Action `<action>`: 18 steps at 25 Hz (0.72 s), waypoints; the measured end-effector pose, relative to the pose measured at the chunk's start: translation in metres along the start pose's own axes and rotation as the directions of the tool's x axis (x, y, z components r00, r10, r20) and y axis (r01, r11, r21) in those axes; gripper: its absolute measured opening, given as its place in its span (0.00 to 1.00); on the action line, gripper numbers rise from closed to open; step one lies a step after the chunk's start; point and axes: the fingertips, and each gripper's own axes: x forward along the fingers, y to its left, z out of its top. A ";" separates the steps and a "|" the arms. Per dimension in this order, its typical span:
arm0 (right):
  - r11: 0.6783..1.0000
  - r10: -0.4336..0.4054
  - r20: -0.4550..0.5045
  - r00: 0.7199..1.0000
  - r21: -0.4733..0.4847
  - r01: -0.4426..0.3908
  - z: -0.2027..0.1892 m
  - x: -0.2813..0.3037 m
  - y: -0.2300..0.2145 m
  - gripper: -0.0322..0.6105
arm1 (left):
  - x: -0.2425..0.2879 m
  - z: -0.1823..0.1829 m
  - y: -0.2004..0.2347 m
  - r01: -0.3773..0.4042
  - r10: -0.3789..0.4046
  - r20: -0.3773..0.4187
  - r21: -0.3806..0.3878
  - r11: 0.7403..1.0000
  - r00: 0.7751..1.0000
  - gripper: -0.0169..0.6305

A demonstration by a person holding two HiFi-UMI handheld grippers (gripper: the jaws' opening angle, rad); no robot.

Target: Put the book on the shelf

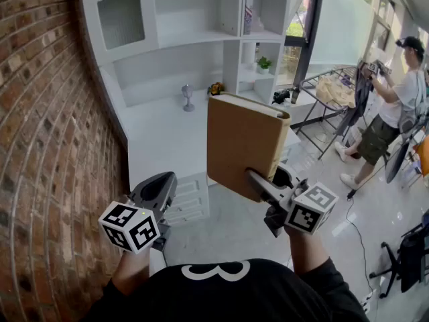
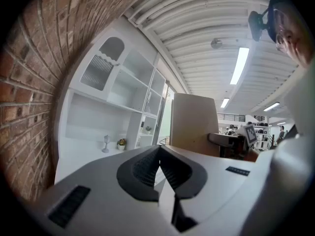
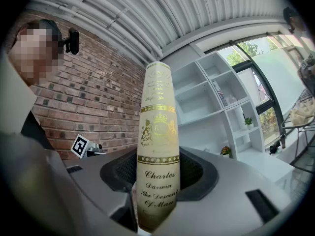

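Our right gripper [image 1: 265,184] pinches the book [image 1: 241,143] upright by its lower edge, the shelf [image 1: 194,39] ahead and above it, while our left gripper [image 1: 158,190] hangs pressed together, empty.

Left gripper [image 2: 159,156] closed, empty (tan book [image 2: 194,124] upright beyond).

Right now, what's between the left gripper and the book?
Nothing: the head view shows only air between left gripper and book, with white drawers below.

White shelf unit [image 1: 194,40]: goblet [image 1: 188,98], flowers [image 1: 216,88] on counter [image 1: 161,136].
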 end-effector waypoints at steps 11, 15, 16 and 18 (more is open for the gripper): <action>1.000 -0.003 0.000 1.000 -0.003 0.003 0.012 -0.012 -0.032 0.36 | 0.028 0.003 -0.022 0.022 -0.022 -0.009 0.000 1.000 1.000 0.03; 0.999 0.008 -0.015 1.000 0.034 -0.007 0.012 -0.012 -0.045 0.36 | 0.041 0.002 -0.024 0.004 -0.004 -0.013 0.010 1.000 1.000 0.03; 1.000 0.006 -0.022 1.000 0.024 -0.005 0.012 -0.012 -0.049 0.36 | 0.044 0.003 -0.026 0.000 0.000 -0.014 0.012 1.000 1.000 0.03; 1.000 0.006 -0.027 1.000 0.005 -0.006 0.015 -0.013 -0.056 0.36 | 0.053 0.004 -0.028 -0.005 0.005 -0.014 0.012 1.000 1.000 0.03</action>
